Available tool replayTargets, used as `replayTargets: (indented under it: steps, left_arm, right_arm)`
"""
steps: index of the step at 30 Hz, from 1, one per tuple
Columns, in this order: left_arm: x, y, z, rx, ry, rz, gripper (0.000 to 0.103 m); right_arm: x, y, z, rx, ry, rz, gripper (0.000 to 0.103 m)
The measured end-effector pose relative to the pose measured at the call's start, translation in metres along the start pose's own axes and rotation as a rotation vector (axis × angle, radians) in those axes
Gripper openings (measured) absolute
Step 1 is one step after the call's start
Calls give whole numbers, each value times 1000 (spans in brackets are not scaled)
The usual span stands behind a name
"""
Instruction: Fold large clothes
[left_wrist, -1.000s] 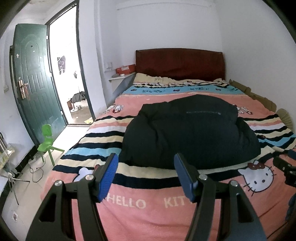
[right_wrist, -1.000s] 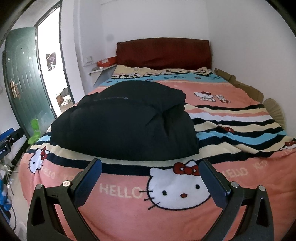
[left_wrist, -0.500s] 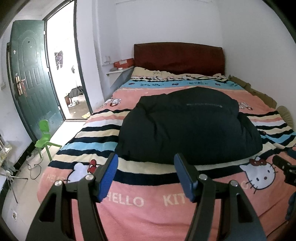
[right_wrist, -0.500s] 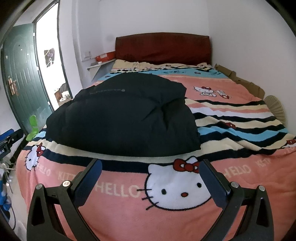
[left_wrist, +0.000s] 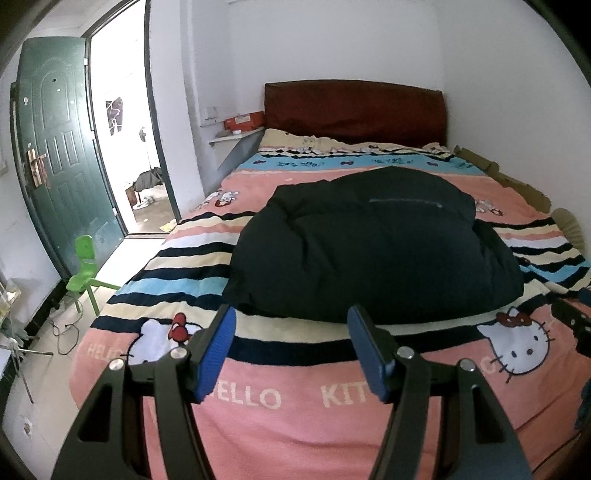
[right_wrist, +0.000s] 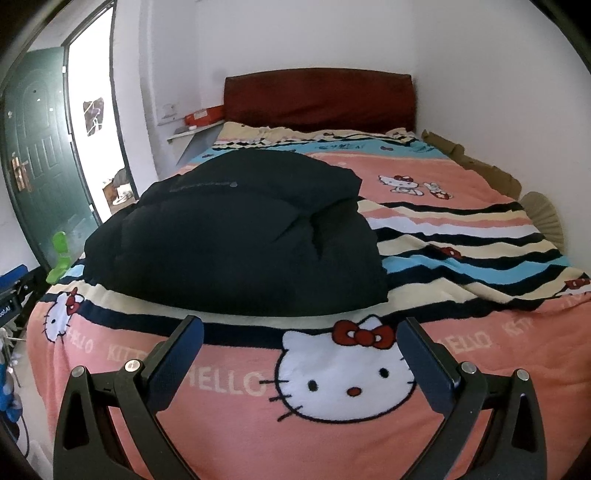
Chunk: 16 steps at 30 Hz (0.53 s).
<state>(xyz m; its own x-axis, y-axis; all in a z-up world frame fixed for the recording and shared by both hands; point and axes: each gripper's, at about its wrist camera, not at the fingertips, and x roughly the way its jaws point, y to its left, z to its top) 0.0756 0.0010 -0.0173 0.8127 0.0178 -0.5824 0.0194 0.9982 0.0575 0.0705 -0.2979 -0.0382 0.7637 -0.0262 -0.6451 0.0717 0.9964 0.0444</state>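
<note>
One black coat (left_wrist: 373, 247), two grippers

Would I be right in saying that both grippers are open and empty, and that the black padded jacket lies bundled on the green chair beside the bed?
Not quite: the black padded jacket lies bundled on the bed's Hello Kitty blanket, not on the green chair, as the left wrist view shows. The left gripper and right gripper are indeed open and empty.

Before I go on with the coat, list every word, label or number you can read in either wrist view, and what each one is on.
"HELLO": woven in cream on the pink band of the bed blanket.
"KIT": same blanket, cut off by the left gripper.
"HELLO" and part of "KITTY": repeated at the blanket's right edge.
Red box by the headboard: label too small to read.
Black padded coat: no readable text.
</note>
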Motion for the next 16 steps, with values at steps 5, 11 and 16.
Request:
replayTargets:
  steps: [5,11,16]
  left_arm:
    - [-1,-2,-1,4,-2,-2,61]
    - [-3,-4,-3,7,3,2,61]
    - [-5,-5,-4,10,2,10,61]
  right_arm:
    - [-5,-4,1,0,-18,-8,102]
    - [-9,-7,0,5,-26,-7,102]
    - [-11,-8,0,3,-31,-9,102]
